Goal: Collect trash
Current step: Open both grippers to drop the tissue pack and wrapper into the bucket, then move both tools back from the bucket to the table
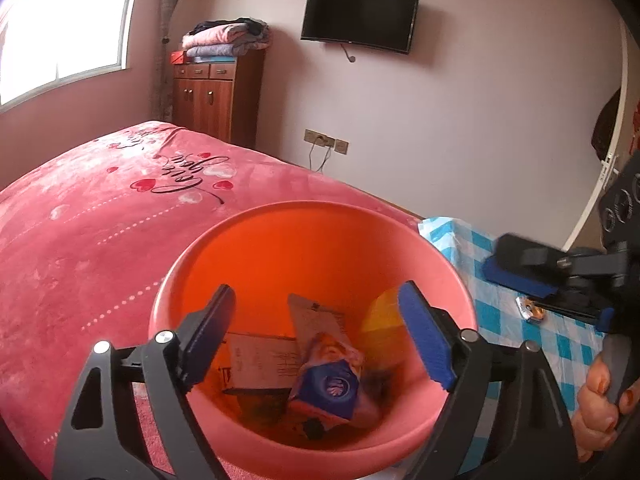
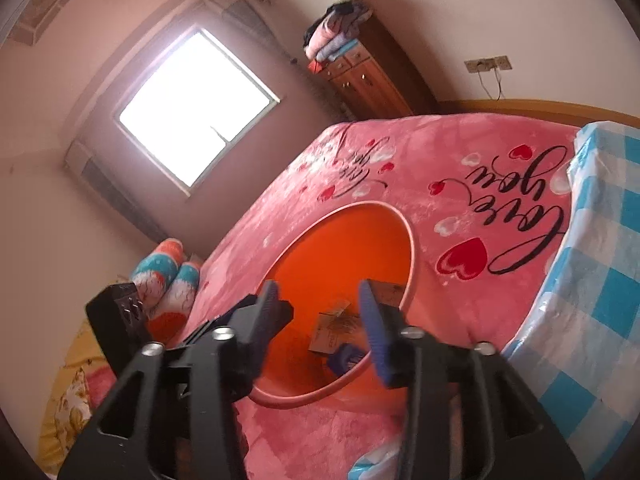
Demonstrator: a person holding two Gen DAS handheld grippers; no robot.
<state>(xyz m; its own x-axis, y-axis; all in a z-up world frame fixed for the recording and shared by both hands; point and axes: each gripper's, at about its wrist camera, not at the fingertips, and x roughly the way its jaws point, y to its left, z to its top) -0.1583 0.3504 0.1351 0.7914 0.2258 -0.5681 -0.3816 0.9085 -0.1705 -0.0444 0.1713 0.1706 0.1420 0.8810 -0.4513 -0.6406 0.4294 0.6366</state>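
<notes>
A pink plastic bin (image 1: 260,224) stands beside the bed, its mouth right below both grippers; it also shows in the right wrist view (image 2: 404,232). Inside lie a blue and orange wrapper (image 1: 334,384), a flat cardboard piece (image 1: 260,360), a paper card (image 1: 316,316) and something yellow (image 1: 380,320). My left gripper (image 1: 316,336) is open and empty over the bin mouth. My right gripper (image 2: 320,312) is open and empty above the bin; it shows in the left wrist view (image 1: 532,276) over the checked cloth. A small shiny wrapper (image 1: 530,310) lies on the cloth under it.
A bed with a pink blanket (image 1: 100,220) fills the left. A table with a blue checked cloth (image 1: 460,240) stands right of the bin. A wooden cabinet (image 1: 216,92) with folded blankets and a wall TV (image 1: 360,18) are at the far wall. Pillows (image 2: 168,280) lie on the bed.
</notes>
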